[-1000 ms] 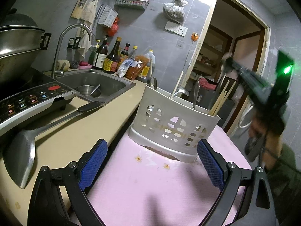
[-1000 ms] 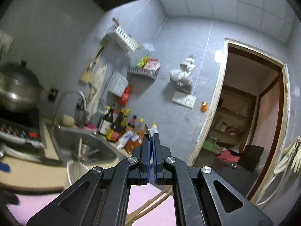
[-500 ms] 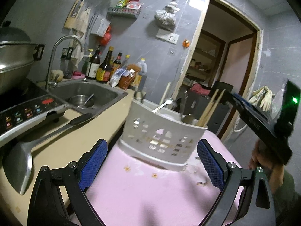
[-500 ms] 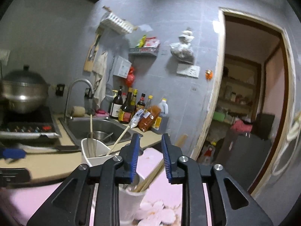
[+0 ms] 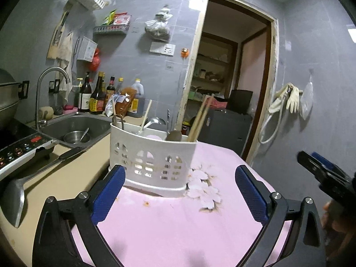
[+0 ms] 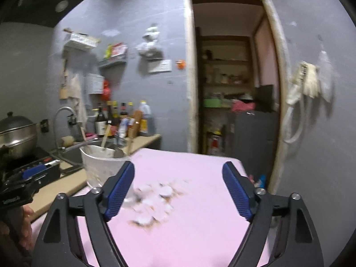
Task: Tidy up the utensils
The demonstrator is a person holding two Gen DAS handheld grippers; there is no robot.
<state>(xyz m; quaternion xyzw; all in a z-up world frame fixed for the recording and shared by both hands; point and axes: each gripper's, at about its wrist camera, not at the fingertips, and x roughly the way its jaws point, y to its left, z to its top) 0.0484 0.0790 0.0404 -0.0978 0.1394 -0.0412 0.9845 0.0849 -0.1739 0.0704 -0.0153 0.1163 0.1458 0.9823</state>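
A white perforated utensil holder [image 5: 153, 160] stands on the pink cloth [image 5: 178, 224], holding chopsticks [image 5: 200, 118], a ladle [image 5: 153, 121] and other utensils. My left gripper [image 5: 180, 191] is open and empty, just in front of the holder. My right gripper [image 6: 178, 189] is open and empty above the pink cloth [image 6: 189, 222], with the holder [image 6: 100, 164] to its left. The right gripper also shows at the right edge of the left wrist view [image 5: 322, 173].
A metal spatula [image 5: 29, 182] lies on the beige counter [image 5: 66, 178] at left. Behind it are an induction cooker [image 5: 20, 149], a sink [image 5: 77, 126] with a bowl, and several bottles [image 5: 100, 98]. An open doorway [image 5: 229, 89] is at the back.
My right gripper has opened wide, released a utensil into the holder and drawn back down to the right. The left gripper has stayed open, with the holder nearer its left finger.
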